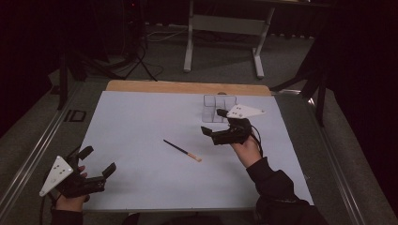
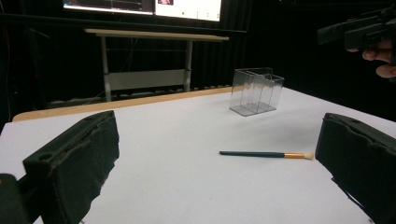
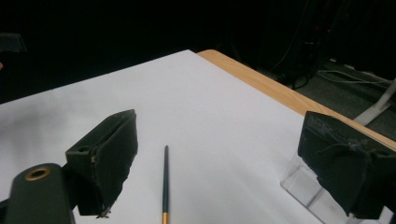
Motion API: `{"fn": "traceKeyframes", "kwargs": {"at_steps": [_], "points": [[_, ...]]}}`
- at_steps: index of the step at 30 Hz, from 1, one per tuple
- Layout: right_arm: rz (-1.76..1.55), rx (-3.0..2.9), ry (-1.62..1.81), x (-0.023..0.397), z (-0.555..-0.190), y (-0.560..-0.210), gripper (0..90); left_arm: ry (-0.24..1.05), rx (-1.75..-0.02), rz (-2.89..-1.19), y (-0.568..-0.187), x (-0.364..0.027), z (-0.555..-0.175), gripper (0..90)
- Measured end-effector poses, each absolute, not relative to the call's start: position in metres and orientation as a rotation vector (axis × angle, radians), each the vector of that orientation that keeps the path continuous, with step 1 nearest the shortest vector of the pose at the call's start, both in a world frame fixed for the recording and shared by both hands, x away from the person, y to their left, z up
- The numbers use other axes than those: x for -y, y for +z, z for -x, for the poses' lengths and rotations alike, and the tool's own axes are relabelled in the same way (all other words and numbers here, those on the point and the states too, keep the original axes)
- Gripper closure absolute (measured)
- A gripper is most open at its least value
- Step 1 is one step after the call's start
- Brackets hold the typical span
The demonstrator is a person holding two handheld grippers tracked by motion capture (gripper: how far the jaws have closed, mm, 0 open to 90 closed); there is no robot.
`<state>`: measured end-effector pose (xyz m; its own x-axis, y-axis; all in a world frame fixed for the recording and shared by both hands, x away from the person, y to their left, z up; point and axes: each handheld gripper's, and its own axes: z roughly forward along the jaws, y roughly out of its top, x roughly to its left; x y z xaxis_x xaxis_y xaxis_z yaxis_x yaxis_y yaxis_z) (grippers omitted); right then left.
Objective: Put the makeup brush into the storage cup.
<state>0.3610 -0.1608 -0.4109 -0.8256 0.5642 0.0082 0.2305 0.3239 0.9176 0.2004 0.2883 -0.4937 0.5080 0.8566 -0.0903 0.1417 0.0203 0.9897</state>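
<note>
A thin dark-handled brush (image 1: pixel 182 150) with a gold ferrule and pale tip lies on the white sheet (image 1: pixel 141 126) near the table's middle. A clear divided container (image 1: pixel 218 108) stands at the back right. My right gripper (image 1: pixel 214 122) hovers open just in front of that container, right of the brush, holding nothing. In the right gripper view the brush (image 3: pixel 165 182) lies between the open jaws, and the container (image 3: pixel 299 184) sits partly behind the right jaw. My left gripper (image 1: pixel 98 160) rests open near the front left corner. Its own view shows the brush (image 2: pixel 266 154) and container (image 2: pixel 256 91) ahead.
The wooden table edge (image 1: pixel 187 87) runs along the back of the sheet. Beyond it a desk frame (image 1: pixel 225 28) stands on grey carpet, with dark stands and cables at the left. The other hand and its gripper (image 2: pixel 359 30) hang at the upper right of the left gripper view.
</note>
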Motion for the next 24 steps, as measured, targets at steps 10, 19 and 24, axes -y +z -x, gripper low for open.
{"fn": "traceKeyframes", "kwargs": {"at_steps": [10, 19, 24], "points": [[-0.685, -2.409, 1.471, 0.141, -0.370, -0.424, 10.2, 0.697, -0.917, -1.471, -0.494, -0.289, -0.201, 0.0], [-0.679, -2.520, 1.387, 0.126, -0.376, -0.438, 10.2, 0.696, -0.917, -1.470, -0.494, -0.289, -0.200, 0.0], [-0.686, -2.581, 1.331, 0.118, -0.380, -0.446, 10.7, 0.694, -0.916, -1.471, -0.494, -0.289, -0.200, 0.0]]}}
